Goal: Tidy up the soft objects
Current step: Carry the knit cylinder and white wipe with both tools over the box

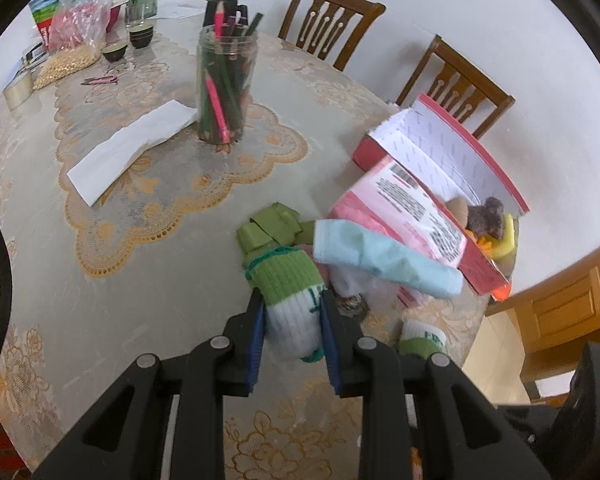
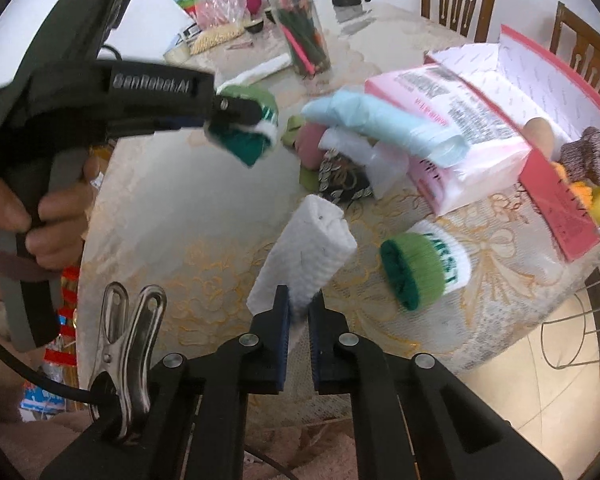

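My left gripper [image 1: 291,307] is shut on a green and white sock [image 1: 289,292] and holds it above the table; it also shows in the right wrist view [image 2: 244,128]. My right gripper [image 2: 299,304] is shut on a folded white cloth [image 2: 304,256]. A second green and white sock [image 2: 424,266] lies on the table to the right. A light blue cloth [image 1: 384,258] rests on a pile of soft items beside a red box [image 1: 456,152] that holds a brown plush toy [image 1: 488,216] and yellow and orange pieces.
A jar of coloured pencils [image 1: 225,84] and a white folded paper [image 1: 132,146] stand mid-table. Bowls, a bag of snacks [image 1: 76,20], a vase and a black mug sit at the far side. Two wooden chairs [image 1: 328,20] stand behind the table. A pink packet [image 2: 448,120] leans on the box.
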